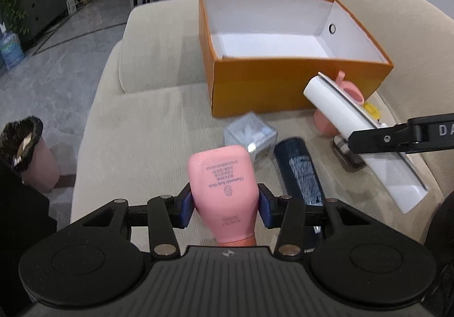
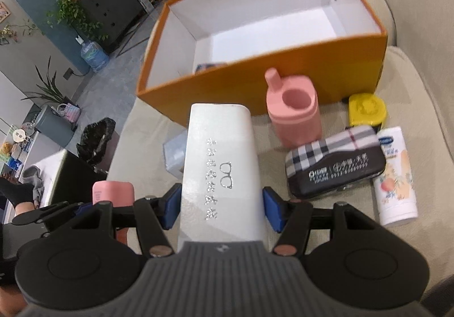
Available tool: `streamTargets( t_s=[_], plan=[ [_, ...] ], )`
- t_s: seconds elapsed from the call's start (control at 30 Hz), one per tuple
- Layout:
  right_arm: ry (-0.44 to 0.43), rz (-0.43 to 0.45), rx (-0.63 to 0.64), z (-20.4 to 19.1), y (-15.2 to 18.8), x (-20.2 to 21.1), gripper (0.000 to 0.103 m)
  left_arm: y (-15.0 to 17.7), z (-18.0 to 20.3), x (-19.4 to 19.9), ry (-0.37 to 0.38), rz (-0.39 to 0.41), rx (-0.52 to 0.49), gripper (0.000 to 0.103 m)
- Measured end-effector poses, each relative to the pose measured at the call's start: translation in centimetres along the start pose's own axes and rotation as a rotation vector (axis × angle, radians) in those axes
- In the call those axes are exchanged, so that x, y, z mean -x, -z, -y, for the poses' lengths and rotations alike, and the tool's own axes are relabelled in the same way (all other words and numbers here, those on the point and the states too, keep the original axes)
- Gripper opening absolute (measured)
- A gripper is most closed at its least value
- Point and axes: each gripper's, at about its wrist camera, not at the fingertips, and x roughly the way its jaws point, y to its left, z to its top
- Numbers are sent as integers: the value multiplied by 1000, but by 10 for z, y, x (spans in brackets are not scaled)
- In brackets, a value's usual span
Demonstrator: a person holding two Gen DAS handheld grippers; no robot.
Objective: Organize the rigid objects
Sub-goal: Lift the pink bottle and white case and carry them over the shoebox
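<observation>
My left gripper [image 1: 226, 203] is shut on a pink body wash bottle [image 1: 224, 175], holding it above the beige sofa seat [image 1: 147, 132]. My right gripper [image 2: 222, 209] is shut on a long white glasses case [image 2: 221, 163], which the left wrist view shows to the right [image 1: 340, 109], in front of the open orange box [image 1: 283, 84]. The orange box [image 2: 312, 75] stands ahead of both grippers, white inside, with a small item [image 2: 210, 65] in its near left corner. The pink bottle [image 2: 113, 193] shows at lower left in the right wrist view.
On the seat before the box lie a pink cup [image 2: 295, 115], a yellow container [image 2: 366, 109], a plaid glasses case [image 2: 334, 163], a white peach-print tube [image 2: 395, 175], a clear plastic box [image 1: 249, 132] and a dark blue case [image 1: 300, 172]. A lined bin [image 1: 31, 146] stands on the floor at left.
</observation>
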Motion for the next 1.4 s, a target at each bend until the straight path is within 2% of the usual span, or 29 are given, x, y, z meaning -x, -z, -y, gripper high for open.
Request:
streamTargets(
  t_s=[0.3, 0.53, 1.03, 1.4],
  plan=[
    [-10, 91, 40, -11, -37, 40, 60, -45, 1, 18, 17, 64, -25, 52],
    [9, 132, 61, -13, -66, 51, 60, -87, 6, 20, 30, 104, -47, 52],
    [23, 143, 41, -4, -120, 22, 60, -144, 25, -27, 66, 81, -90, 51],
    [25, 147, 26, 2, -162, -10, 60, -183, 21, -63, 38, 60, -81, 52]
  ],
)
